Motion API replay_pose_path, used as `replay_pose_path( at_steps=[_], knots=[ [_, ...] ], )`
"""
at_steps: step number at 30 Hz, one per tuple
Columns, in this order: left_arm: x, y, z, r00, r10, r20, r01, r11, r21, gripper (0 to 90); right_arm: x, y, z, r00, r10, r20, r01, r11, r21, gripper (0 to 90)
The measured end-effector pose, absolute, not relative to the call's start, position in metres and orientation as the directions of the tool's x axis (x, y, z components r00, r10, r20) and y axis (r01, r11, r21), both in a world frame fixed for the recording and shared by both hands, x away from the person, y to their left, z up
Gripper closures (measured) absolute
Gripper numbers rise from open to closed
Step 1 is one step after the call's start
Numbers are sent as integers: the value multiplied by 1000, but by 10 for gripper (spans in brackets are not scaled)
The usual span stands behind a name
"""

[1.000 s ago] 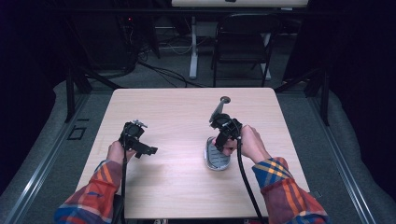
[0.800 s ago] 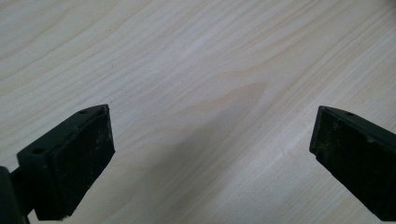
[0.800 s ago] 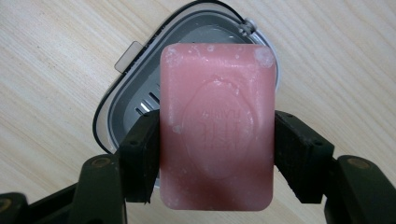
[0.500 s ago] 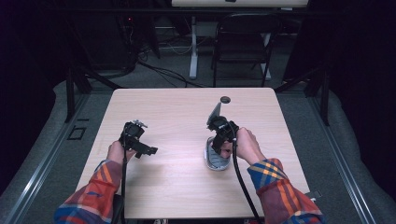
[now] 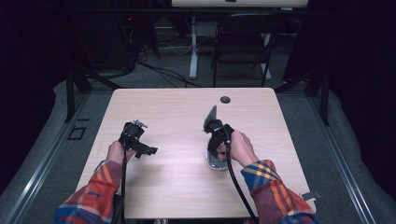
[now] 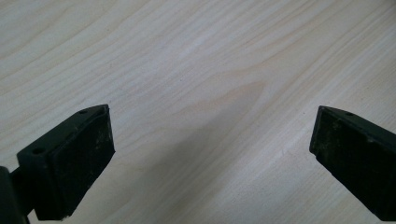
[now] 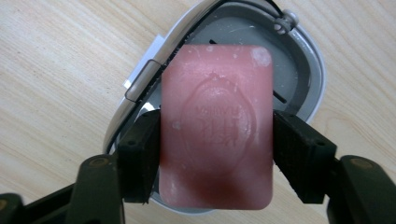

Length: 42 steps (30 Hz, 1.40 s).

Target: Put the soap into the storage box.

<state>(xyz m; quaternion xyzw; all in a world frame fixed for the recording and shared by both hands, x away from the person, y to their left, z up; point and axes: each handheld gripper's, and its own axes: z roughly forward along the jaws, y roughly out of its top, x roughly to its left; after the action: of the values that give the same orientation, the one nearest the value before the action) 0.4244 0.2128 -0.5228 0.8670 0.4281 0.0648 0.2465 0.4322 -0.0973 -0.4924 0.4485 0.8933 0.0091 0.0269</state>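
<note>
The right gripper (image 7: 217, 154) clamps a pink soap (image 7: 216, 126) by its long sides, just above the open soap case (image 7: 306, 70) — apparently to set it inside. Its jaws have just been opening slightly, pads seemingly on the bar. The left gripper (image 6: 210, 154) waits wide and empty over bare table (image 6: 196, 60).

Desk (image 5: 177, 186): carries everything; the person's forearms come in over its near edge.
Left claw (image 5: 140, 147): over the left half of the desk, above bare wood, well apart from the other things.
Right claw (image 5: 215, 148): over the right half of the desk, directly above the soap dish.
Soap dish (image 5: 215, 162): lies on the desk, right of centre, nearer the near edge than the far one.
Soap bar (image 7: 216, 126): between the two jaws of the right claw, over the hollow of the soap dish (image 7: 303, 60).
Cable hole (image 5: 225, 99): in the desk near its far edge, behind the right claw.
Chair (image 5: 240, 44): on the floor behind the desk.
</note>
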Motion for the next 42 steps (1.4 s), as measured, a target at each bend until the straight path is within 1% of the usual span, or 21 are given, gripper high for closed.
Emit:
replay_pose_path(
  at_steps=[3, 4, 6, 8, 13, 17, 23, 29, 33, 36, 41, 42],
  knots=[
    [425, 213, -523, 624, 775, -102, 713, -510, 482, 0, 430, -99, -488, -597, 802, -22, 799, 597, 70, 353],
    [424, 212, -523, 625, 774, -102, 712, -511, 482, 0, 429, -100, -487, -600, 800, -11, 798, 600, 62, 364],
    [424, 213, -523, 627, 773, -99, 710, -514, 482, 0, 428, -102, -485, -603, 798, 10, 796, 602, 61, 425],
    [425, 212, -523, 626, 773, -99, 710, -514, 482, 0, 426, -104, -484, -605, 796, 37, 796, 601, 78, 438],
    [424, 212, -523, 629, 771, -96, 708, -517, 481, 0, 419, -108, -472, -631, 775, 25, 772, 626, 111, 441],
    [424, 212, -522, 629, 771, -99, 708, -516, 483, 0, 413, -113, -464, -648, 761, 28, 755, 637, 152, 408],
    [424, 212, -523, 630, 771, -98, 707, -517, 482, 0, 404, -124, -451, -685, 729, 0, 715, 671, 197, 345],
    [424, 211, -522, 636, 766, -96, 702, -521, 486, 0, 394, -138, -439, -708, 706, -25, 678, 690, 253, 251],
    [424, 212, -522, 636, 766, -98, 702, -520, 487, 0, 387, -149, -433, -704, 710, -29, 673, 680, 291, 183],
    [424, 212, -522, 639, 762, -100, 700, -523, 486, 0, 383, -158, -429, -707, 704, -60, 663, 690, 291, 147],
    [424, 212, -522, 641, 761, -98, 697, -524, 489, 0, 375, -174, -430, -696, 715, -70, 665, 678, 311, 133],
    [424, 211, -522, 641, 761, -99, 697, -525, 488, 0, 373, -176, -431, -695, 715, -80, 665, 680, 309, 119]
  ],
)
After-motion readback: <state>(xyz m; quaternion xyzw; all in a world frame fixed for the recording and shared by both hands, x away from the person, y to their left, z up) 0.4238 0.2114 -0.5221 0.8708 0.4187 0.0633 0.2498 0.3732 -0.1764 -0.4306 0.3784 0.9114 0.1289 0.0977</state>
